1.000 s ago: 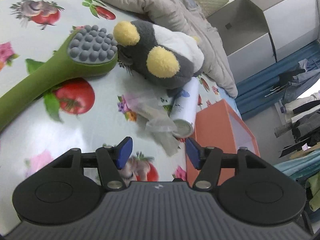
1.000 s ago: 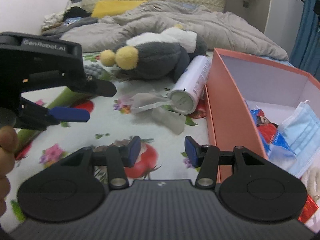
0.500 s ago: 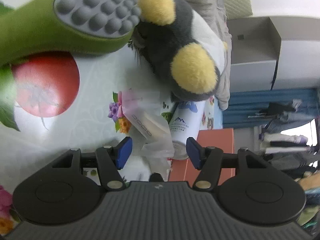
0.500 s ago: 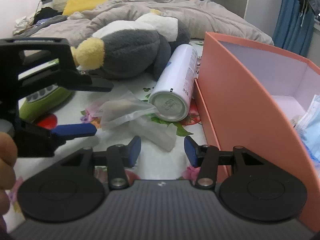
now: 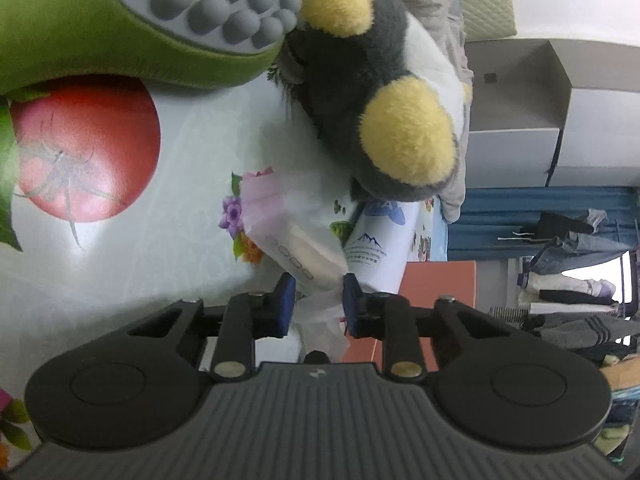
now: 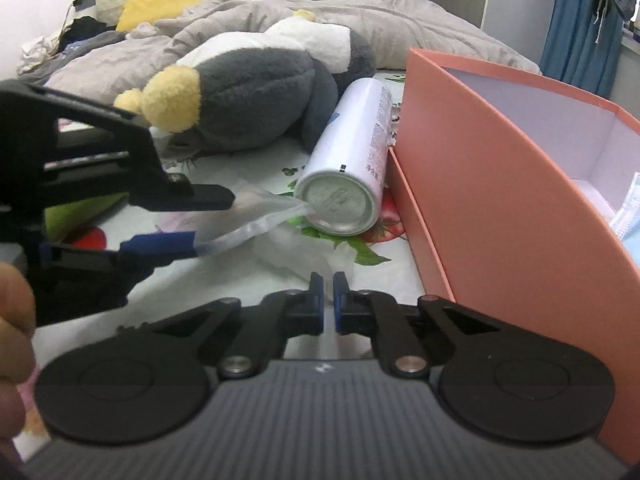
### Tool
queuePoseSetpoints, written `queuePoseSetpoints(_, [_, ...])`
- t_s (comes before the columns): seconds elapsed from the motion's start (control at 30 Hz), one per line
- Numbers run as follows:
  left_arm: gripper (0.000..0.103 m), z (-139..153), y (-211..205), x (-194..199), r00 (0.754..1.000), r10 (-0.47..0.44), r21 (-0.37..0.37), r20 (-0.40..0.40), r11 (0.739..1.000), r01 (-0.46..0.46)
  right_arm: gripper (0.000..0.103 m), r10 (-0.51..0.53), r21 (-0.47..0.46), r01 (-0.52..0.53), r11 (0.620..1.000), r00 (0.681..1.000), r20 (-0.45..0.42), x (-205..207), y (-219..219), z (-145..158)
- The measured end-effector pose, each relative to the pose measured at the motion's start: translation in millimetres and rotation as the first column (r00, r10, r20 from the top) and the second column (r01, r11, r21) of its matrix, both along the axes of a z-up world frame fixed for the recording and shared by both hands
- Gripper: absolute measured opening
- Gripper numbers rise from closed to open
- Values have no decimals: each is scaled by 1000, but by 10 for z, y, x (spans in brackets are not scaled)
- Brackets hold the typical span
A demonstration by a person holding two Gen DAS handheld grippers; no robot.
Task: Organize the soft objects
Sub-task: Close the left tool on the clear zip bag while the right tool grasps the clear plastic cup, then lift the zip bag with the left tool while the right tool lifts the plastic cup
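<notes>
A clear plastic packet (image 5: 292,240) with pale pads inside lies on the fruit-print cloth between the plush and the can. My left gripper (image 5: 316,300) has closed on its near end; in the right wrist view the left gripper (image 6: 200,216) pinches the packet (image 6: 248,220) top and bottom. A grey, white and yellow plush penguin (image 5: 384,92) lies behind it, also in the right wrist view (image 6: 256,100). My right gripper (image 6: 328,304) is shut and empty, just before a second crumpled plastic wrapper (image 6: 296,252).
A white spray can (image 6: 352,176) lies against the orange box (image 6: 500,184), which holds a blue face mask (image 6: 628,228). A green massager with grey knobs (image 5: 132,32) lies left of the plush. A grey quilt (image 6: 280,12) covers the back.
My left gripper moved forward and closed on the plastic packet. My right gripper moved nearer to the can and closed its jaws from open to shut.
</notes>
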State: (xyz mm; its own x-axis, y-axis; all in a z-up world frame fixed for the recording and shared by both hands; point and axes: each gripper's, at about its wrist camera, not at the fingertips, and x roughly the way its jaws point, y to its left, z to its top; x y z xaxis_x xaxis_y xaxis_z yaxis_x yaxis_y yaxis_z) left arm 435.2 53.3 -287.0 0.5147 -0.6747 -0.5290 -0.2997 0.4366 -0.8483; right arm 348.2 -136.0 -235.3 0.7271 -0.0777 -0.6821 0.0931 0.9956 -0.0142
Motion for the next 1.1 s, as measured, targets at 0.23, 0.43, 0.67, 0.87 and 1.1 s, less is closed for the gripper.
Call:
queuePoseSetpoints(0.23, [22, 249, 45, -203, 999, 8, 61, 47, 998, -11, 5, 32, 4, -32, 999, 1000, 1, -220, 30, 130])
queuePoseSetpoints(0.43, [21, 464, 199, -548, 996, 7, 110, 88, 994, -16, 5, 79, -3, -79, 997, 997, -10, -514, 76, 225])
queuePoseSetpoints(0.67, [21, 609, 365, -1120, 995, -29, 190, 100, 982, 9, 5, 114, 12, -114, 993, 993, -28, -821, 133, 354])
queuePoseSetpoints(0.87, [21, 776, 413, -1571, 991, -63, 299, 116, 954, 26, 5, 159, 34, -158, 987, 987, -28, -1099, 194, 456])
queuePoseSetpoints(1.1, [21, 864, 348, -2026, 988, -101, 381, 113, 923, 51, 5, 203, 48, -201, 978, 979, -36, -1421, 147, 541])
